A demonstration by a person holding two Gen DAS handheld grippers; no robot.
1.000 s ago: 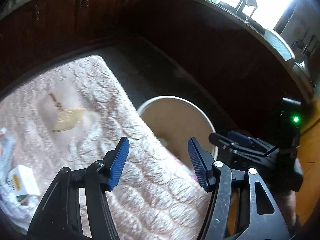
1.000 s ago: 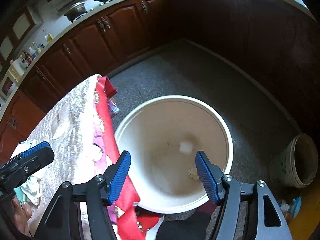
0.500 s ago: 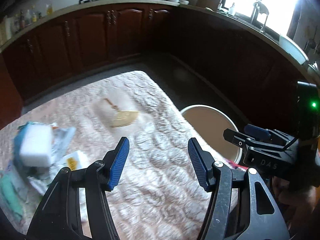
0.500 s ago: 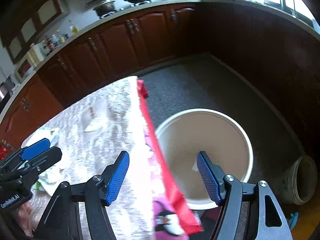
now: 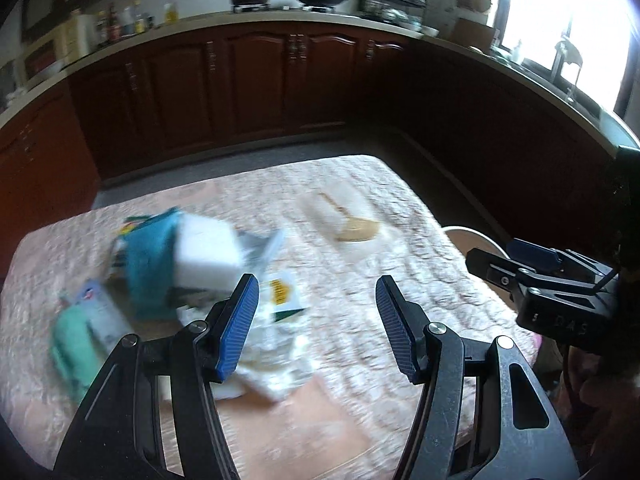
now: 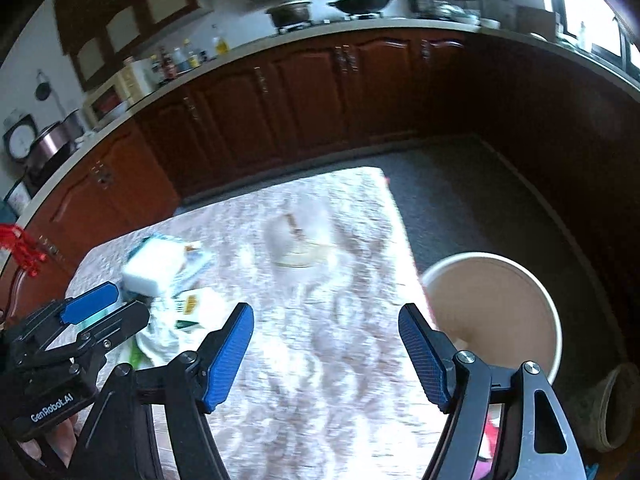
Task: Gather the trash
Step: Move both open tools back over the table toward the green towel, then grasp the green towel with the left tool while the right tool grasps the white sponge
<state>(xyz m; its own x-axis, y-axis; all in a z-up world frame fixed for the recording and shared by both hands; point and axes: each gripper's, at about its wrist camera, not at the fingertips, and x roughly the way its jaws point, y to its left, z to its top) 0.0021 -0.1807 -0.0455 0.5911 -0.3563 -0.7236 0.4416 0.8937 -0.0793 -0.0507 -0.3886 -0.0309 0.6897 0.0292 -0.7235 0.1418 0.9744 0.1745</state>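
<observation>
From the left wrist view, the left gripper (image 5: 316, 324) is spread apart with nothing in it, and the trash pile (image 5: 192, 280) lies on the table (image 5: 380, 208) just ahead and a bit to its left, so this hand looks closer to it. From the right wrist view, the right gripper (image 6: 326, 356) is opening wider and holds nothing; the pile lies ahead and well off to its left, past the other gripper, while the round bin (image 6: 496, 312) sits on the floor just to its right, beside the table.
</observation>
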